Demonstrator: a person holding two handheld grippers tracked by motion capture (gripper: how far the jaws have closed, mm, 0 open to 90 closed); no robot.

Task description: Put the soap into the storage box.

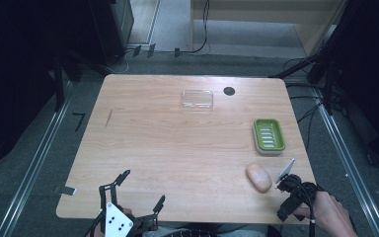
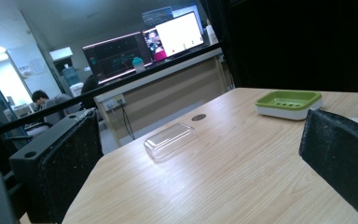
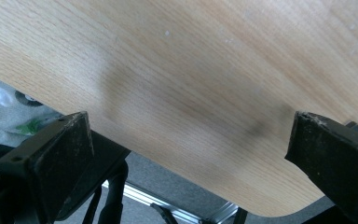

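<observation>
1. Right tool (image 1: 287,190) is seen at the tabletop's near right corner, jaws spread wide with nothing between them; in the right gripper view bare wood lies between the black jaws.
2. Just to its left, the peach-coloured oval bar of soap (image 1: 258,177) rests on the light wooden tabletop (image 1: 177,148), apart from the jaws.
3. Left tool (image 1: 137,197) is parked at the near edge, jaws likewise apart and empty.
4. A clean pick is best made by lowering the right tool over the bar's short width, since soap is likely slick.
5. The green ridged plastic soap dish (image 1: 269,135) stands near, farther back; the path to it looks open.
6. The near right edge is close, so nudging the bar outward should be avoided.
7. The clear plastic lid (image 1: 197,99) lies well apart.
</observation>
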